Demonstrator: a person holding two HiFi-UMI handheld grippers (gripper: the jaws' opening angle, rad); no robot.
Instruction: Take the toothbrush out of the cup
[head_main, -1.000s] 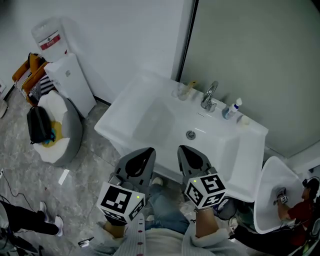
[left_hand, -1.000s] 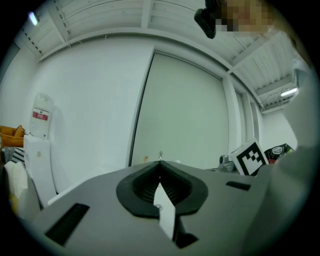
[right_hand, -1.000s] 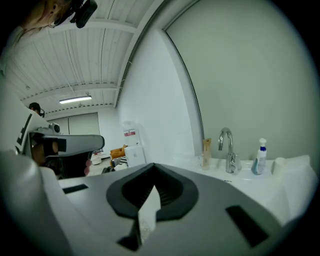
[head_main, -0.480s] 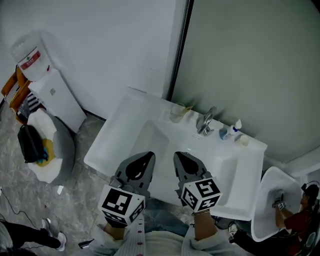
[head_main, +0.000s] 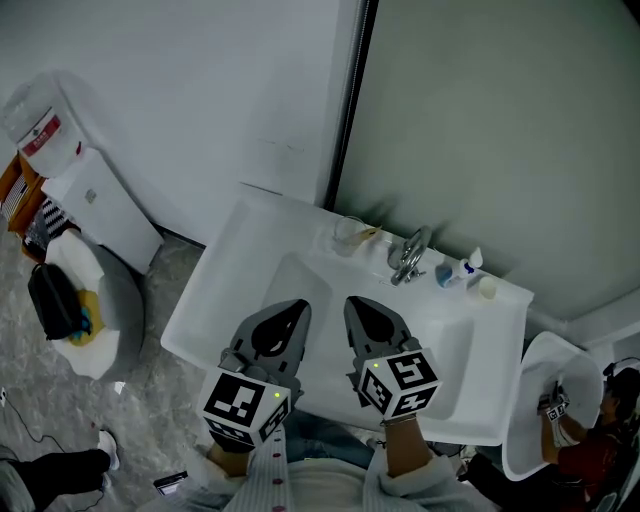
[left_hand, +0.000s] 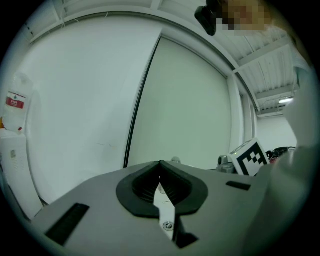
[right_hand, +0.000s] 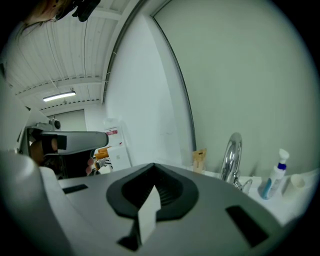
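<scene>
A clear cup (head_main: 347, 236) stands on the back ledge of the white sink (head_main: 220, 290), left of the chrome faucet (head_main: 410, 255). A yellowish toothbrush (head_main: 369, 234) leans out of it to the right; its pale head (right_hand: 200, 159) also shows in the right gripper view, beside the faucet (right_hand: 231, 157). My left gripper (head_main: 298, 305) and right gripper (head_main: 355, 302) hover side by side over the basin's near half, well short of the cup. Both are shut with nothing held, as their own views show for the left gripper (left_hand: 160, 164) and the right gripper (right_hand: 153, 166).
A blue-and-white bottle (head_main: 462, 268) and a small white cup (head_main: 487, 288) sit right of the faucet. A water dispenser (head_main: 70, 180) and a grey beanbag (head_main: 110, 320) with a black bag stand at left. At lower right a person (head_main: 585, 440) is beside a second basin (head_main: 545, 400).
Both grippers have moved forward from the sink's front edge to over the basin, nearer the cup. Their jaws have stayed shut.
</scene>
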